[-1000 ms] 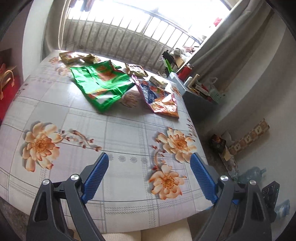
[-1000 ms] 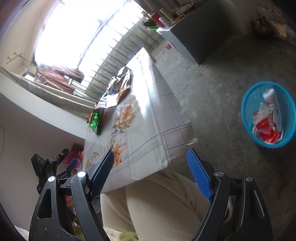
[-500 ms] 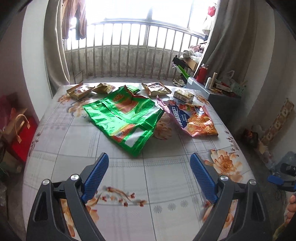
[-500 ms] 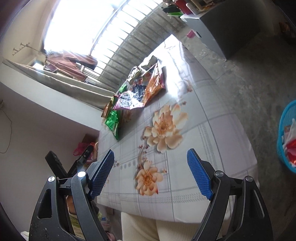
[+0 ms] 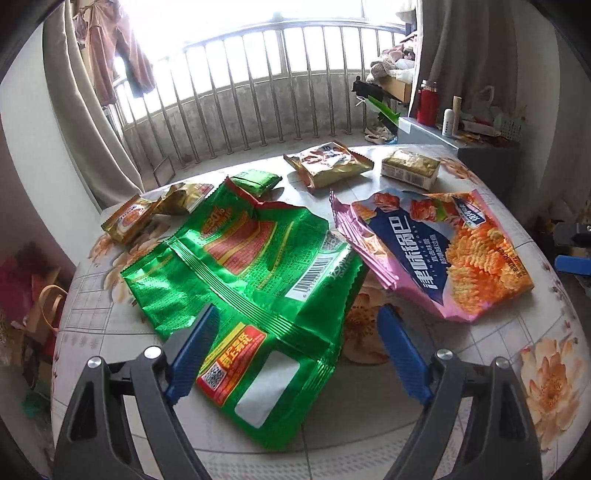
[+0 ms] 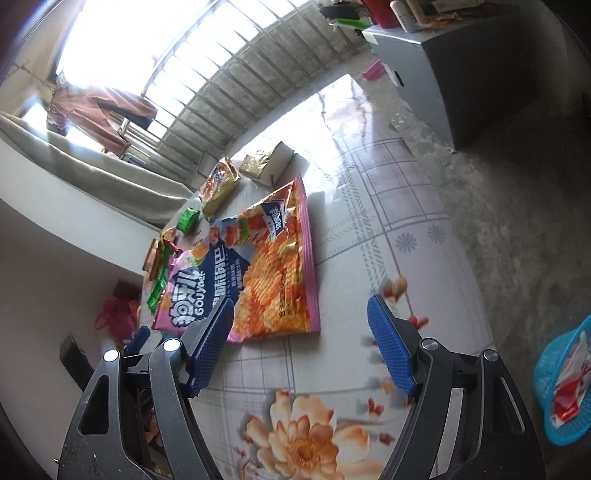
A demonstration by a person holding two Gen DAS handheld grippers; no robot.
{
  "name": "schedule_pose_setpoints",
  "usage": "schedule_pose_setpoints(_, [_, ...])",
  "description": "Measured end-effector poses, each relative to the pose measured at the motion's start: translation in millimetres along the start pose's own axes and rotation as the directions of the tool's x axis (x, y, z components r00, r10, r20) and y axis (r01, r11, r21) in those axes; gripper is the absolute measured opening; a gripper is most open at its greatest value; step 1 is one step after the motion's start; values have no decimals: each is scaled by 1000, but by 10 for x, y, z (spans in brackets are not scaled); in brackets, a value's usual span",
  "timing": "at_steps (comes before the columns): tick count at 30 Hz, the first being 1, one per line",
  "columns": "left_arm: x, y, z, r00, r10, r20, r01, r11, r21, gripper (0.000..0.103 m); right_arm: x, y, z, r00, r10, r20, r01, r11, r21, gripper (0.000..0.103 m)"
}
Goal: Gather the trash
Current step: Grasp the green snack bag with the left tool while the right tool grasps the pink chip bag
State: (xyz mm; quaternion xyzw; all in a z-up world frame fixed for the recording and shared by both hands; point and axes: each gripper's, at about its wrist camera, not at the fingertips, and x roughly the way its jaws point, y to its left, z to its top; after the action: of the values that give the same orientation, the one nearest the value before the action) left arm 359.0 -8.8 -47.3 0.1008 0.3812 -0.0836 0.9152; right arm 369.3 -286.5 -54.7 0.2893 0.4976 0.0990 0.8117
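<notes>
Your left tongs point(image 5: 295, 350) and right tongs point(image 6: 299, 347), jaws narrowing yet empty, hover above the flower-print tablecloth point(image 5: 461, 354), crinkled green foil snack bag point(image 5: 251, 280) beside the barred window point(image 5: 258, 96).

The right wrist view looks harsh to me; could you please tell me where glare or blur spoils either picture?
Right wrist view: window blown white, glare on the far tablecloth, near flower prints smeared. Left wrist view: window also overexposed, green bag sharp but shiny.
</notes>
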Motion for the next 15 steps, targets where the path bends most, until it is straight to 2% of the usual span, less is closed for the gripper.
schedule_pose_setpoints(1, [47, 10, 6, 1000, 1, -8, -1, 1000, -11, 76, 63, 26, 22, 1000, -17, -8, 17, 1000, -19, 68])
schedule_pose_setpoints(2, [97, 37, 12, 1000, -1, -17, 1, 999, -32, 69, 134, 57, 39, 999, -38, -14, 37, 998, -41, 65])
schedule_pose_setpoints(3, [134, 70, 3, 1000, -12, -25, 10, 998, -61, 61, 188, 86, 48, 998, -52, -21, 50, 997, -64, 57])
schedule_pose_setpoints(7, [213, 187, -48, 999, -38, -38, 32, 987, -157, 51, 321, 133, 63, 996, -85, -26, 82, 992, -98, 42])
schedule_pose_setpoints(11, [180, 240, -88, 996, -82, -31, 75, 978, -192, 36, 341, 137, 10, 995, -89, -49, 83, 990, -112, 16])
schedule_pose_setpoints(15, [105, 341, -128, 991, -132, -29, 121, 959, -256, 27, 306, 143, -56, 994, -99, -52, 91, 987, -135, 13])
